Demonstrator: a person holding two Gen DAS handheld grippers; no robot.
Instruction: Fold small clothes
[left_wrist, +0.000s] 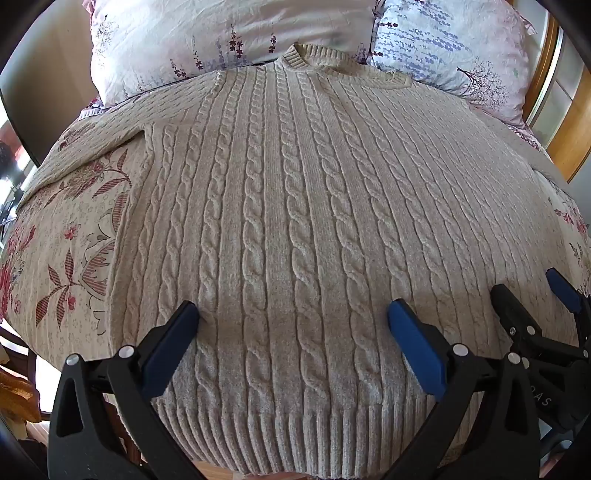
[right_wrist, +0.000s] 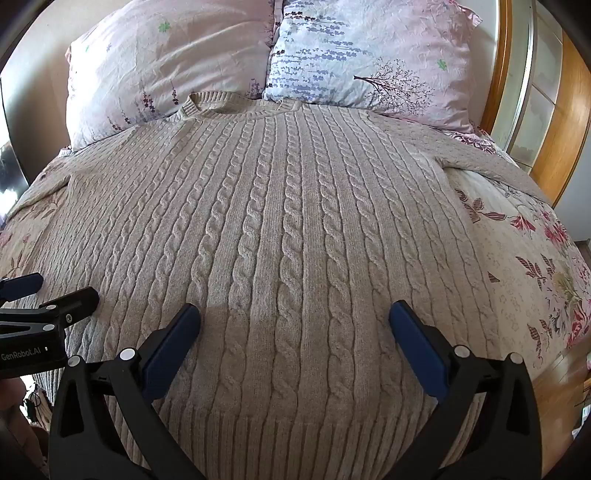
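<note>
A cream cable-knit sweater (left_wrist: 288, 206) lies flat and spread out on the bed, collar toward the pillows, ribbed hem nearest me; it also shows in the right wrist view (right_wrist: 280, 221). My left gripper (left_wrist: 293, 314) is open and empty, hovering over the sweater just above its hem. My right gripper (right_wrist: 295, 314) is open and empty over the lower sweater, to the right of the left one. The right gripper also shows at the right edge of the left wrist view (left_wrist: 532, 291). The left gripper shows at the left edge of the right wrist view (right_wrist: 55, 288).
Floral bedspread (left_wrist: 66, 236) lies under the sweater. Two floral pillows (right_wrist: 166, 62) (right_wrist: 369, 55) rest at the head of the bed. A wooden frame (right_wrist: 554, 122) stands at the right. The sweater's sleeves stretch out to both sides.
</note>
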